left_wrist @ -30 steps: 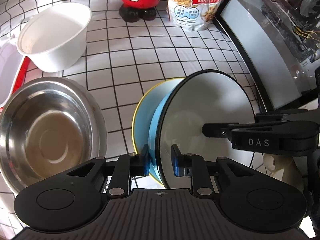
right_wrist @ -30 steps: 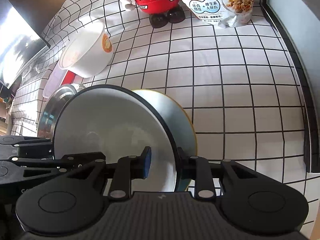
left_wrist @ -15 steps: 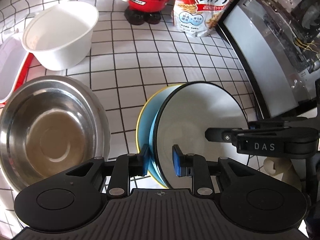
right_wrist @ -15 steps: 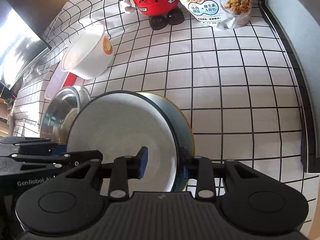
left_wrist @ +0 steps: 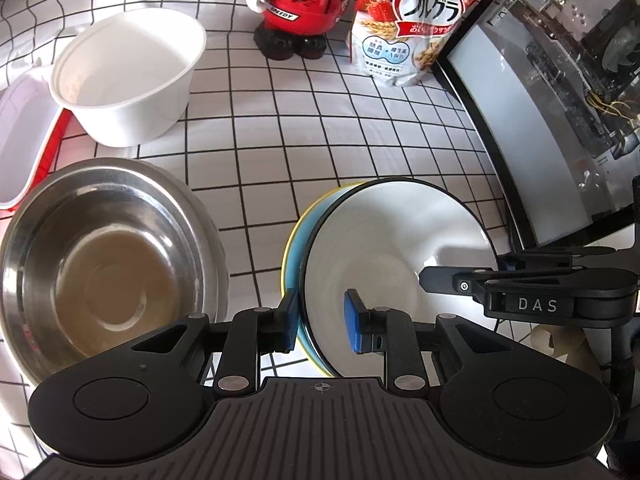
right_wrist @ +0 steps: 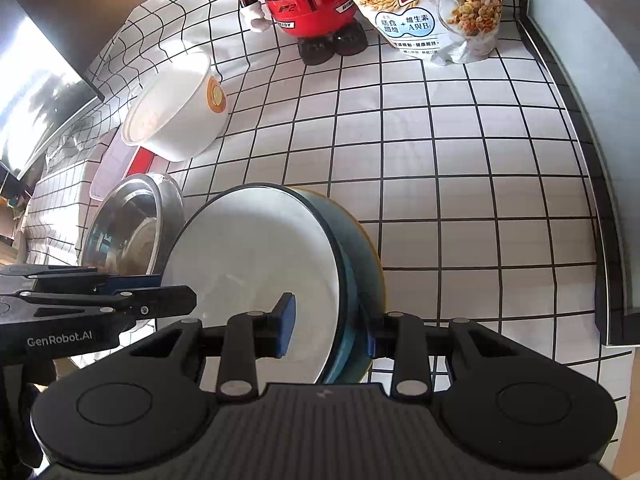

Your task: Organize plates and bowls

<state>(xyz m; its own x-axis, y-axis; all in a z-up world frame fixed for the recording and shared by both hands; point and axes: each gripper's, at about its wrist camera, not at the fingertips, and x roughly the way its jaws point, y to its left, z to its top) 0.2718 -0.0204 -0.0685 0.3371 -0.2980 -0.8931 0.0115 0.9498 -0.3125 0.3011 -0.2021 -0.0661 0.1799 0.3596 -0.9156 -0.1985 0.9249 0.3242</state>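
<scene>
At six o'clock of the left wrist view, the left tongs [left_wrist: 320, 324] straddle the nested rims of the white bowl [left_wrist: 392, 248] and the blue bowl [left_wrist: 294, 248] that holds it. Their jaws have just been opening; the inner pad stands clear of the white wall. A steel bowl [left_wrist: 100, 272] sits just beside at nine, a glass-sided case [left_wrist: 520, 120] hems three, and open bench [left_wrist: 320, 140] lies toward twelve. The right tongs [left_wrist: 460, 284] reach in from three.

Right wrist view: the right tongs [right_wrist: 328, 328], angled steeply down, straddle the opposite rims. They too have just been opening, and the inner pad stands off the wall. Free bench [right_wrist: 460, 200] spreads from twelve to three, up to a dark edge [right_wrist: 600, 240].
</scene>
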